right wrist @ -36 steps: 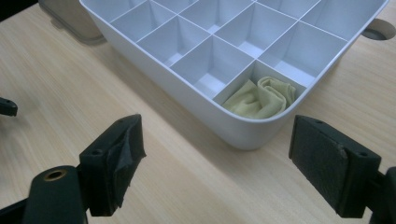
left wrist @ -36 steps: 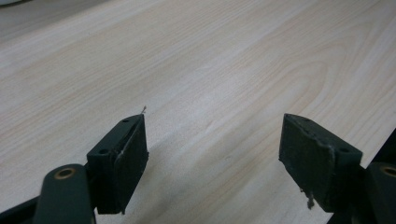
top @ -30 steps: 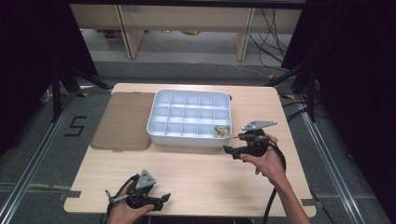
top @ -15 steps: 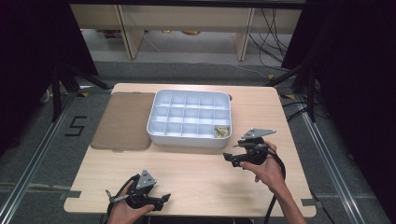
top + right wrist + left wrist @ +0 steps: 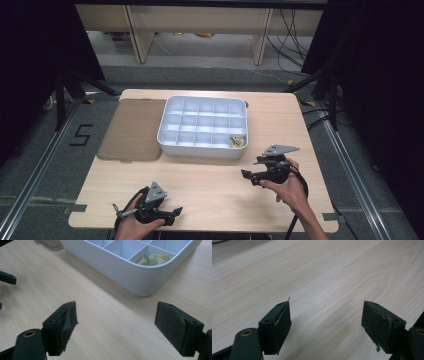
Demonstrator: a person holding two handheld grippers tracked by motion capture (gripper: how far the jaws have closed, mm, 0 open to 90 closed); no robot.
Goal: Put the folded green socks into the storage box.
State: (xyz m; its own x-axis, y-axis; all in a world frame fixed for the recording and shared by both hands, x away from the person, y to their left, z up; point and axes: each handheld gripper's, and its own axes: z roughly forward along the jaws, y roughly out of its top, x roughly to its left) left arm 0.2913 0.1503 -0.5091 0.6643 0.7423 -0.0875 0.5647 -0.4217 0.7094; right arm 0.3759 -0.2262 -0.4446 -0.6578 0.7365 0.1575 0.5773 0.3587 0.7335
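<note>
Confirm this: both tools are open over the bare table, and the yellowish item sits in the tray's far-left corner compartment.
Not quite. The yellowish item sits in the near-right corner compartment of the tray, as the high view shows. The rest holds: the left tool and right tool are both open over the table.

White tray [image 5: 200, 146] with many small boxes sits flat mid counter [image 5: 210, 185]. Crumpled yellow-green cloth [image 5: 237, 141] lies in near right corner box.

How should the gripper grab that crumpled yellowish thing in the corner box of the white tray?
Probably from straight above: the yellowish thing sits low in a corner compartment of the white tray, walled all round. Pinch its raised crumpled fold with the open right gripper, the nearer one.
</note>
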